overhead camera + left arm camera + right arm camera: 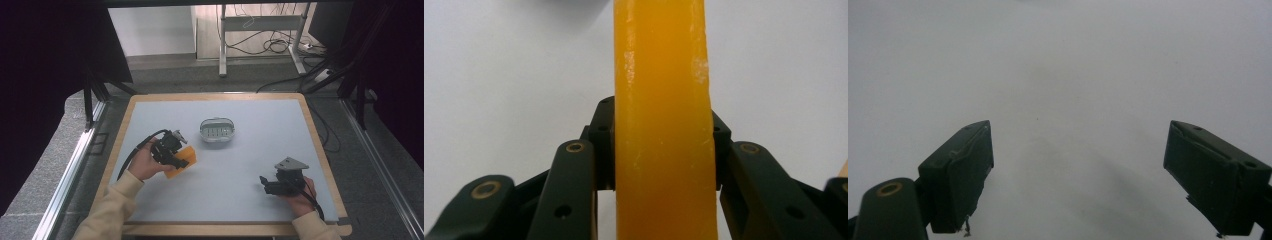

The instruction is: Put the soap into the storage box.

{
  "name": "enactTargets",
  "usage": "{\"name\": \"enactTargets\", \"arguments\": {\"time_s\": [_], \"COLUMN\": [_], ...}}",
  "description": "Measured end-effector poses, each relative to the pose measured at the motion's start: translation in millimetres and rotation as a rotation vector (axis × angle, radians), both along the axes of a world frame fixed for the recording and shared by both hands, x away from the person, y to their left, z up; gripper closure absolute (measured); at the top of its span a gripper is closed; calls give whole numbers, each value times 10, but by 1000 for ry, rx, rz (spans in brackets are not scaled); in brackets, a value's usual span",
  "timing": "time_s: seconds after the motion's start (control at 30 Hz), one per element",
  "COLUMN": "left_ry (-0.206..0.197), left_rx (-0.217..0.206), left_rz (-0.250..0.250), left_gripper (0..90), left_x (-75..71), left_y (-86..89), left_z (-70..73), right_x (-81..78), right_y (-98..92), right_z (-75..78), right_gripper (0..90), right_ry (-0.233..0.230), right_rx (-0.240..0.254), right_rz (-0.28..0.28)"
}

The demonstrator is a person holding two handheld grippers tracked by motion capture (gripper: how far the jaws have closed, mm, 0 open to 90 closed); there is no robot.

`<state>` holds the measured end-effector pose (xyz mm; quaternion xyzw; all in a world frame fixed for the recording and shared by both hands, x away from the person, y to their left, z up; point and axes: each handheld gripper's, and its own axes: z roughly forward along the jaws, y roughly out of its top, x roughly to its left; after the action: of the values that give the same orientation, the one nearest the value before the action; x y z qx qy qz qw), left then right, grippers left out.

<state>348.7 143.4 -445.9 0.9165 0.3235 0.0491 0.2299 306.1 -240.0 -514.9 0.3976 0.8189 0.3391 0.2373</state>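
A thick orange slab (663,125), waxy and slightly translucent with pale scuffs along its edges and looking like a sponge or a soap-like block, is pinched between the two black jaws of the left gripper (663,150); in the left gripper view its narrow face runs straight up from between them, both pads pressed flat against its sides. In the high view the same block (182,161) sits low over the left-centre of the pale grey tabletop (250,165), which is smooth, matte and framed by a light wooden rim. The left hand (145,164), in a cream sleeve, wraps the left gripper (177,159) from behind, angled toward the table's middle, its black cable looping back over the wrist. Just beyond it, near the table's centre, rests a small oval dish (217,130) of clear or silvery material with a ridged floor. The right gripper (265,182), topped by a grey three-cornered plate, rests at the near right in the right hand (300,197), pointing left; its blunt, blocky jaws stand wide apart over bare table.
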Motion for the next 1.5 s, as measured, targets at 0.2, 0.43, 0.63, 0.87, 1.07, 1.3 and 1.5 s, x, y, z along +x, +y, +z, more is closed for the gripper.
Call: {"name": "enactTargets", "arguments": {"time_s": [0.2,0.43,0.63,0.87,1.07,1.3,1.5], "left_ry": [-17,-32,-38,-39,-46,-55,-70], "left_rx": [-3,2,7,24,24,29,28], "left_rz": [-11,-32,-39,-44,-63,-75,-82], "left_gripper": [615,615,615,615,615,615,615], "left_x": [30,84,136,212,258,322,389], "left_y": [-30,-95,-136,-182,-219,-272,-316], "left_z": [51,99,119,136,147,164,199], "right_x": [0,-4,-3,-3,0,3,7], "right_y": [3,3,2,1,0,-2,-5], "right_z": [-1,0,-1,-3,-8,-12,-14], "right_gripper": [130,130,130,130,130,129,128], "right_ry": [3,6,6,7,10,12,15], "right_rx": [2,2,2,2,1,-1,-2], "right_rz": [-1,-1,1,1,-1,-1,-4]}}
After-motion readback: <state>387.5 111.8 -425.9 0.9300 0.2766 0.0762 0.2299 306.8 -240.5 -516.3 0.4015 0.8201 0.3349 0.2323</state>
